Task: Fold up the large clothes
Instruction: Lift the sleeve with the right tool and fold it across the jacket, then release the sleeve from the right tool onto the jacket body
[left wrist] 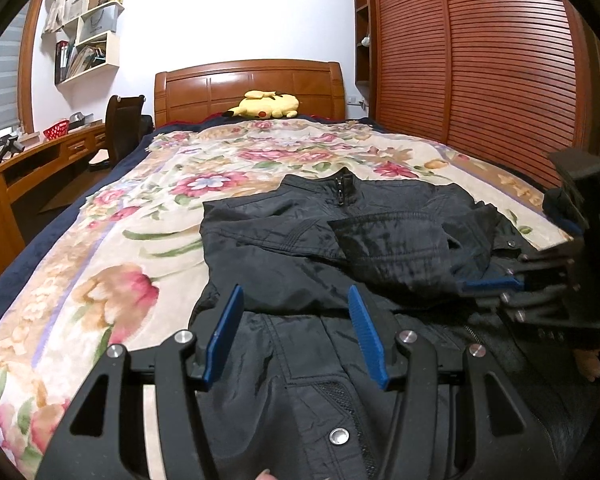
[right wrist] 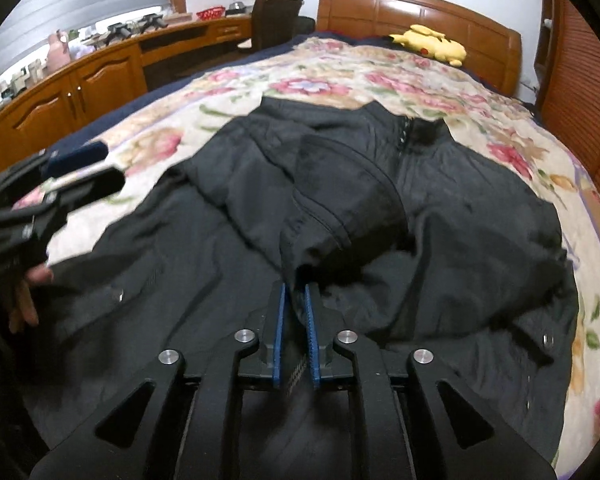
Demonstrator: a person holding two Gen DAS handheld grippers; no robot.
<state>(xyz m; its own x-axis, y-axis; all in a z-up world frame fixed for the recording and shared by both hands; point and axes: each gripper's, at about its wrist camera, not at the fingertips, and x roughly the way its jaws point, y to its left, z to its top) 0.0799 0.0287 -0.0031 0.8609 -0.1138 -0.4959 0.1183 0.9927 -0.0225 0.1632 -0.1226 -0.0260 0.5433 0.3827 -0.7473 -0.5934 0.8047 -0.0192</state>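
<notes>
You get even indoor light with the white wall (left wrist: pixel 236 16) overexposed. Expect motion blur across the right wrist view, strongest on the black jacket (right wrist: pixel 260 208). Fisheye distortion bends both frames' edges and darkens the corners.

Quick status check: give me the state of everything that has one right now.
jacket: flat on the bed, collar zipped, one sleeve folded across the chest
sleeve: cuff end between the right gripper's pads
left gripper: open, empty, over the hem
right gripper: narrowly open at the cuff

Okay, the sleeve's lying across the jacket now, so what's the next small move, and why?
Probably draw the right gripper back off the sleeve cuff: the sleeve already lies across the black jacket, and the jaws stand slightly apart with cuff fabric at their tips. The left gripper is open and empty.
</notes>
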